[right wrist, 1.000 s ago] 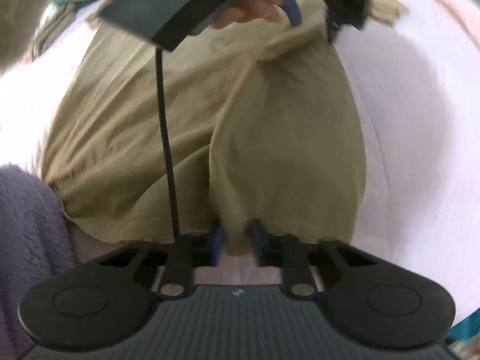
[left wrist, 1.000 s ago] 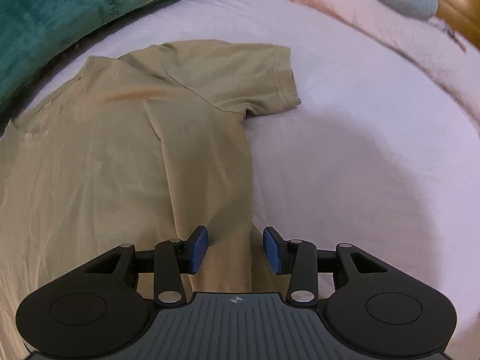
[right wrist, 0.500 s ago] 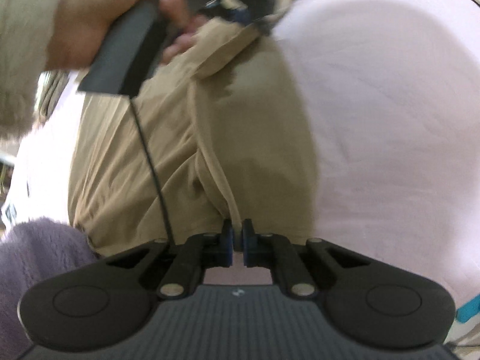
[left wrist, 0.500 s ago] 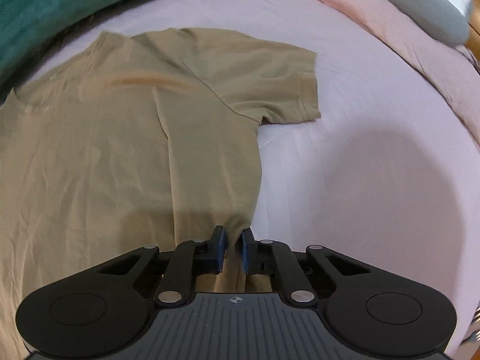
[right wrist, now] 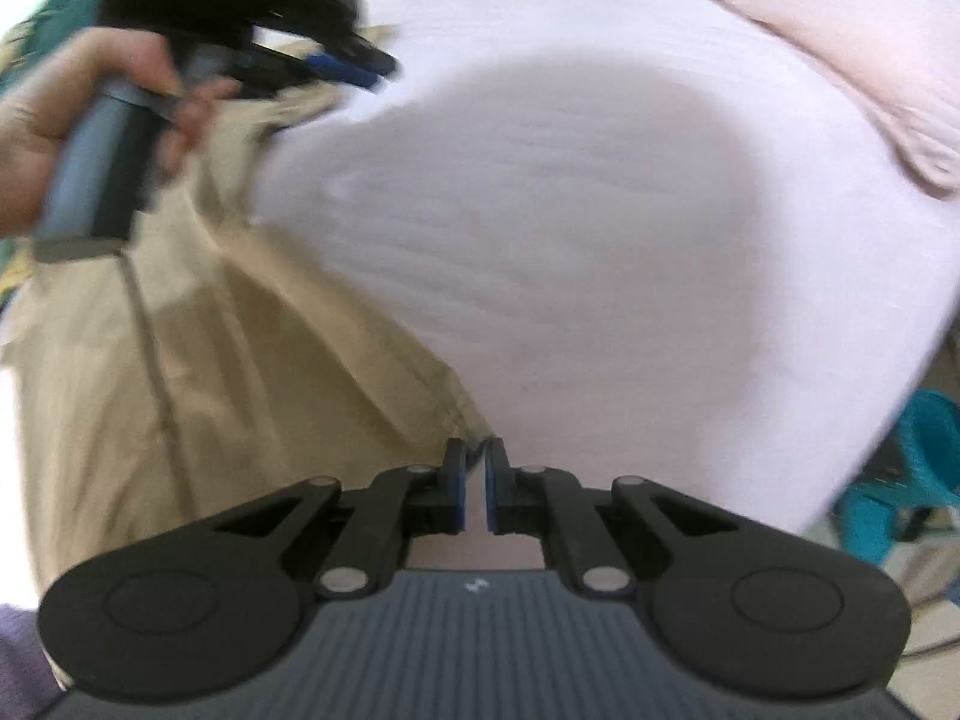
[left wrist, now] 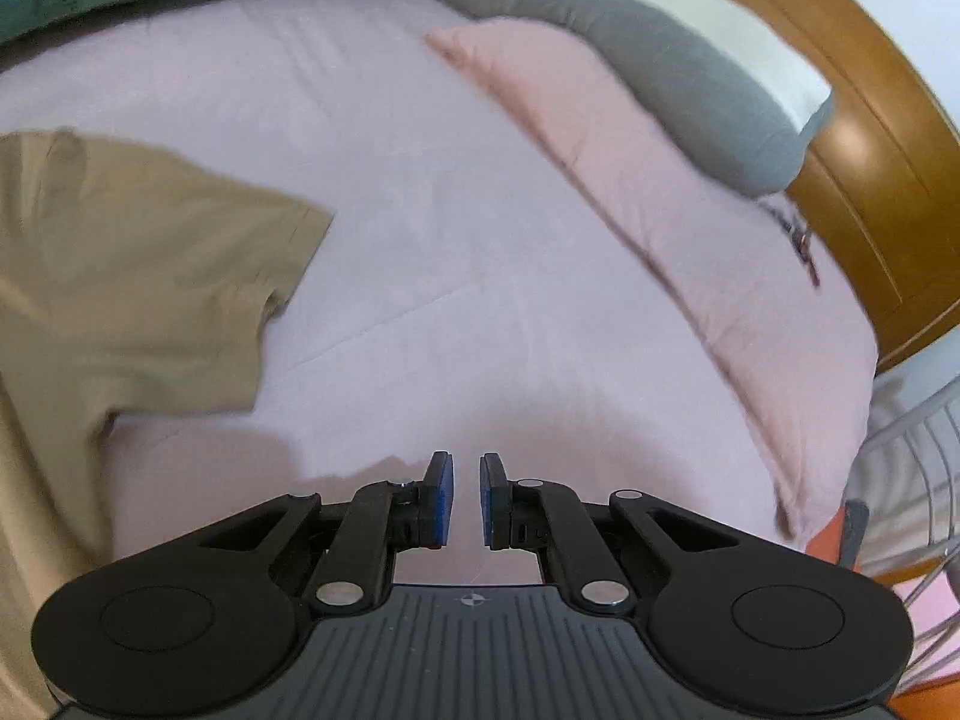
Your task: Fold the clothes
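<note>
One tan T-shirt (left wrist: 120, 276) is spread on the lilac sheet (left wrist: 480, 252), its sleeve hem ending left of bare bedding. Left gripper (left wrist: 465, 501): pads narrowly parted, nothing held. Right gripper (right wrist: 474, 495): pads nearly closed at the shirt's corner; grip cannot be confirmed. A pink quilt (left wrist: 690, 252) borders the far right.

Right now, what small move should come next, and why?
Probably swing the left gripper toward the shirt and grip its edge. Its pads stand slightly apart over bare sheet with no cloth between, while the right gripper seems pinched on the hem corner.
</note>
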